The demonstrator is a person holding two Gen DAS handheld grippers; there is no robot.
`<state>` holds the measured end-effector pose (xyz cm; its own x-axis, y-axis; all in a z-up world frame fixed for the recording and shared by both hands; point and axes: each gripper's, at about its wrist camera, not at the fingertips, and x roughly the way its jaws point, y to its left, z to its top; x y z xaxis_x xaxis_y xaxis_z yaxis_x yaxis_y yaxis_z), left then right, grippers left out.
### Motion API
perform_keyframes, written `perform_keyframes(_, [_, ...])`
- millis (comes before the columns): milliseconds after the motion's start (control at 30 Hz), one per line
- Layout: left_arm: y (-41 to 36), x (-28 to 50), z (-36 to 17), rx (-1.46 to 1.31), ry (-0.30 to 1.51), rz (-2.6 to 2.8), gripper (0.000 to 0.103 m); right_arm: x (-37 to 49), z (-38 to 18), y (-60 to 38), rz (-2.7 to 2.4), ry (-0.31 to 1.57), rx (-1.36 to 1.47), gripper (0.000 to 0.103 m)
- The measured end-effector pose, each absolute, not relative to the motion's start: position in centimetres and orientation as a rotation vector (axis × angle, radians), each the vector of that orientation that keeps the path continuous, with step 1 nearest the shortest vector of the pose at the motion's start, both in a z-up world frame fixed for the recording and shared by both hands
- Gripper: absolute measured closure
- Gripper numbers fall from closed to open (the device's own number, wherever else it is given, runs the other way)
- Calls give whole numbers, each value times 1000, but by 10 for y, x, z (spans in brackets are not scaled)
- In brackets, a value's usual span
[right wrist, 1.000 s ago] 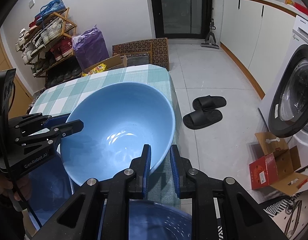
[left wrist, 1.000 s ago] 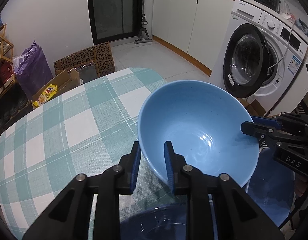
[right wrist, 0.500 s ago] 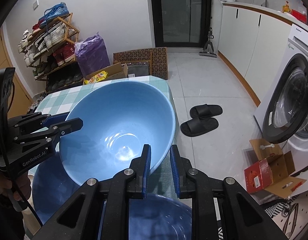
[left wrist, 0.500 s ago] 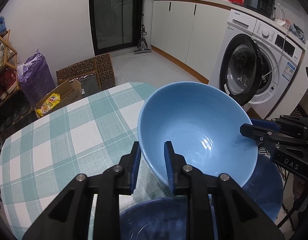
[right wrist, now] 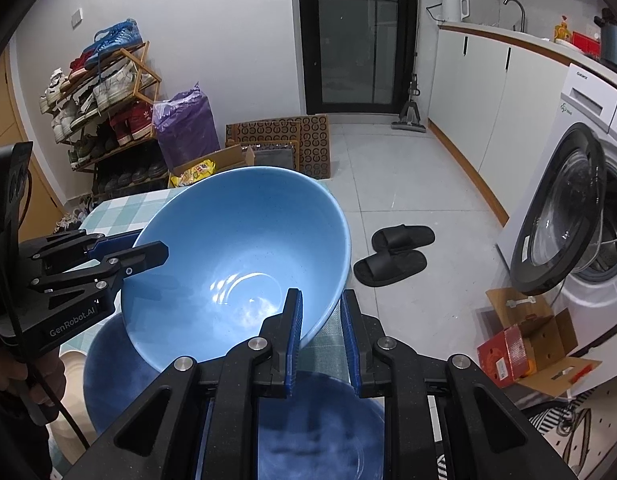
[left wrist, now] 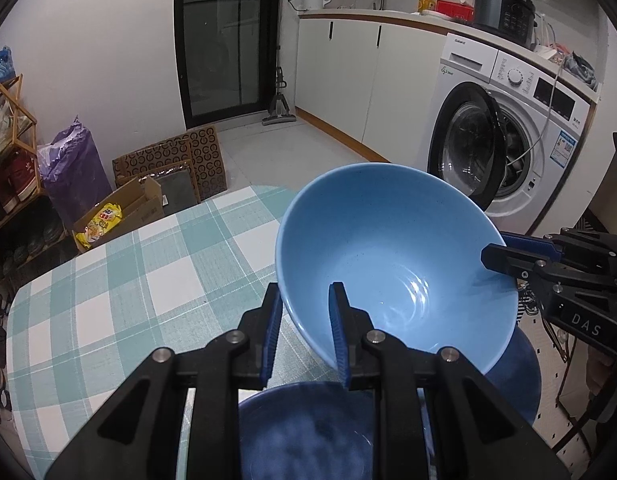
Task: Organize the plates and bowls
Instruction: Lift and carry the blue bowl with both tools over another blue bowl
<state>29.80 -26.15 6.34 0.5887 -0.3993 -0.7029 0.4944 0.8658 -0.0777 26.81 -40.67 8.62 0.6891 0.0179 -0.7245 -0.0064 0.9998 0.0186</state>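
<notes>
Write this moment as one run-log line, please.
left gripper: shut on light blue bowl rim | right gripper: shut on opposite rim | bowl: held above table

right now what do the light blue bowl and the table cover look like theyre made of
Light blue bowl: probably glazed ceramic or melamine; smooth, glossy, with bright reflections at its bottom and fine dark speckles. Which one, the look leaves open.

Table cover: woven fabric or a textured vinyl in a teal-and-white check; matte, with a fine weave visible near the left gripper.
</notes>
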Motion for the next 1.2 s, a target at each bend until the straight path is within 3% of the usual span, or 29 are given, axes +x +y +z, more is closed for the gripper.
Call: perform_keyframes(1200, [-200,234,106,97,697,-469,81,196,146,-348,93,704,-55,83])
